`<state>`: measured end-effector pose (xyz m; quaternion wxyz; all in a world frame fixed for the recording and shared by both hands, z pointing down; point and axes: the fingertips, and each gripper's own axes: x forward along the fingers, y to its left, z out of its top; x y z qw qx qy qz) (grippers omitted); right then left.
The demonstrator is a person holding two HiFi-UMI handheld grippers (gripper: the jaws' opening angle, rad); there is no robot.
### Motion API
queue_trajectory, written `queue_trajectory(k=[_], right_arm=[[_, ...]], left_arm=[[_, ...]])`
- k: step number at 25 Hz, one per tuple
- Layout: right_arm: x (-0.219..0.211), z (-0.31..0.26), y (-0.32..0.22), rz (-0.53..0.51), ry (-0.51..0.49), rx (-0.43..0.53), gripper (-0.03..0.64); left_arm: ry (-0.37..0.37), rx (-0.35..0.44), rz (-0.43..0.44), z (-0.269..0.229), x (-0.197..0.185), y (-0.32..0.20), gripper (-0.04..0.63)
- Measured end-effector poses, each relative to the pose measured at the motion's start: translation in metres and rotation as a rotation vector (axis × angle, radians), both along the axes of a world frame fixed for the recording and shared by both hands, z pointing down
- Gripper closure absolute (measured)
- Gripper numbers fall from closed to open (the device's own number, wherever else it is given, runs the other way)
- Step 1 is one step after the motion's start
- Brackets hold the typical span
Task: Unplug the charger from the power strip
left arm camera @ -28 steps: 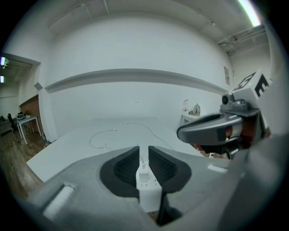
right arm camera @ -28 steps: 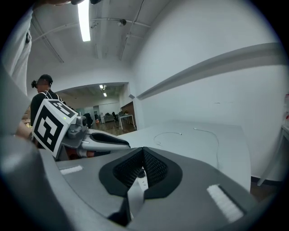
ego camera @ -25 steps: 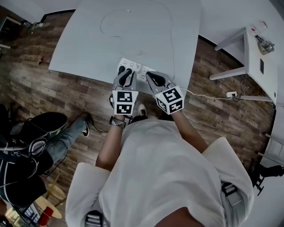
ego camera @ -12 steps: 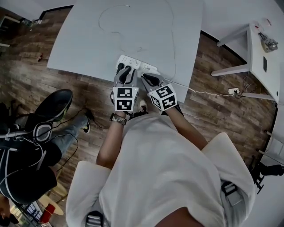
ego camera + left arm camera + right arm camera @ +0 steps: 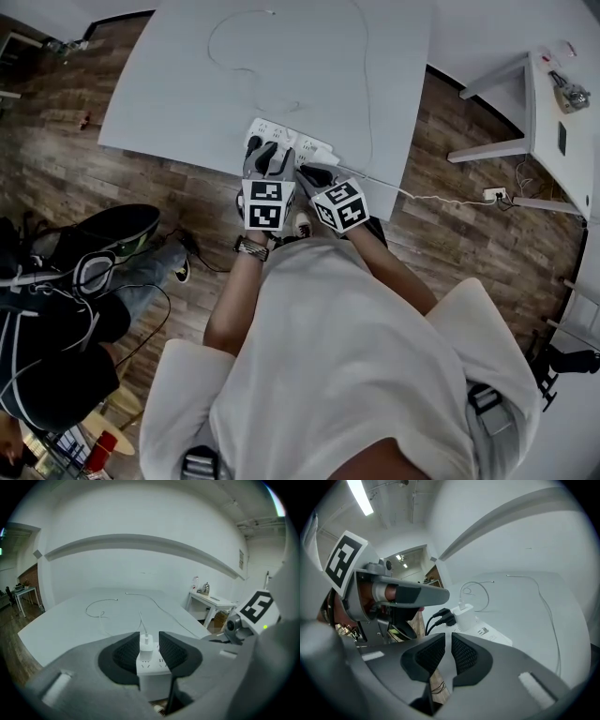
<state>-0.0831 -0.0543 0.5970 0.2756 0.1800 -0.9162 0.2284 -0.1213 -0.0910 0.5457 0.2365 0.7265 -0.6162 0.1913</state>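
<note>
While the left gripper (image 5: 149,633) sits low at the near edge of the table (image 5: 187,84), its jaws have just been opening and now stand spread, pads clear of the white charger (image 5: 146,645) between them. Charger's plugged upright into the power strip (image 5: 153,670), dead centre of the left gripper view. Right gripper (image 5: 448,634) hovers just right of it in the head view, jaws nearly pressed together on nothing.
</note>
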Motion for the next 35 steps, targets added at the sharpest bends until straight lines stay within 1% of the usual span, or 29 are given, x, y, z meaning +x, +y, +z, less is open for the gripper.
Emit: queue_trajectory(k=[7,18,25,30,35], right_arm=[[0.002,0.019,0.003,-0.026,0.042,-0.030,0.565],[0.008,0.028,-0.022,0.040,0.065,-0.032,0.563],[0.014,0.040,-0.025,0.044,0.095,-0.050,0.561],[0.015,0.041,-0.027,0.041,0.098,-0.037,0.575],[0.015,0.042,-0.027,0.049,0.087,-0.063,0.584]], left_arm=[[-0.007,-0.051,0.026,0.017,0.006,-0.013,0.448],[-0.017,-0.125,0.058,0.039,0.005,-0.024,0.440],[-0.015,-0.181,0.067,0.053,0.009,-0.022,0.440],[-0.023,-0.203,0.072,0.061,0.008,-0.024,0.440],[-0.033,-0.224,0.063,0.072,0.009,-0.025,0.440]])
